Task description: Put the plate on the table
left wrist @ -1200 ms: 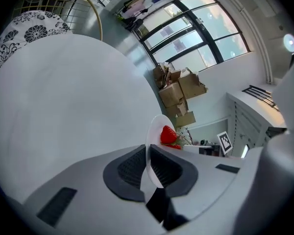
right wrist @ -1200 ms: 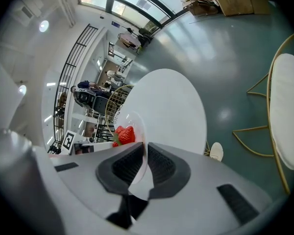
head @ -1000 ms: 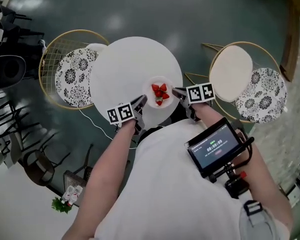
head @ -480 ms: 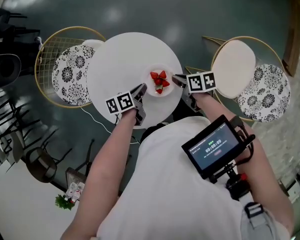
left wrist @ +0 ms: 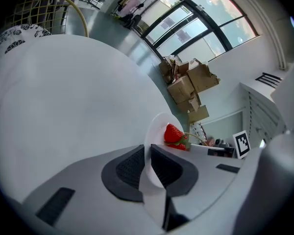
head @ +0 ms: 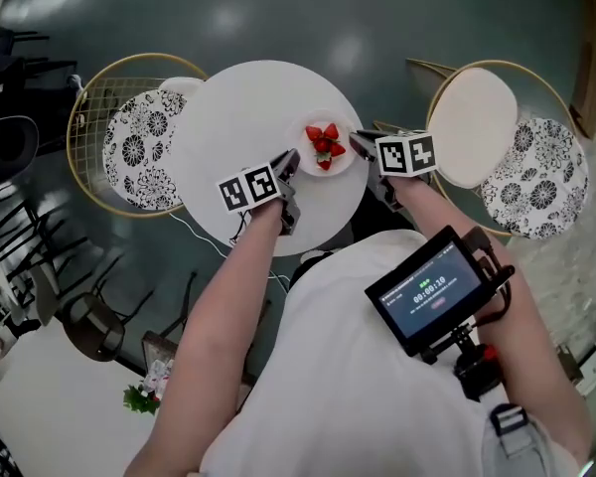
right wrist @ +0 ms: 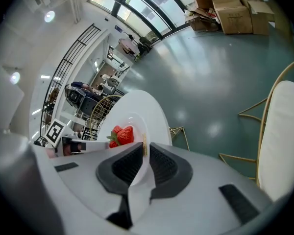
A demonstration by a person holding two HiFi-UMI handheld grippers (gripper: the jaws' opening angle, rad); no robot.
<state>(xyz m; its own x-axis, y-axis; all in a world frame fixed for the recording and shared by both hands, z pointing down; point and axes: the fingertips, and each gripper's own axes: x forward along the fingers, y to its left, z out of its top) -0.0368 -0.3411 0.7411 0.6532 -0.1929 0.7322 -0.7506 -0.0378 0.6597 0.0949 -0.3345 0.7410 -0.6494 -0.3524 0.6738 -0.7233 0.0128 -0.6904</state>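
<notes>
The left fingers (left wrist: 130, 168) are clamped on one rim of the plate (left wrist: 156, 130). They have just eased open a touch, but the rim is between the pads and still pinched. The right fingers (right wrist: 161, 165) are closed on the opposite rim, so the plate is held level between the two, with its strawberries (left wrist: 173, 132) in the middle. It is over the right part of the desk (head: 233, 117), close to the right edge. I cannot tell whether its foot already touches the top, though in the left gripper view it looks very low over the white surface.

Compared with a second ago, the plate and both sets of fingers have moved away from the person. Then the plate was at the desk's near edge, by the person's body; half a second ago it was part way across. Now it lies well in from that edge.

I judge from the slight loosening on the left that the carrying is over and the release is starting. What remains is to let go on both sides and draw the fingers back without dragging the plate.
</notes>
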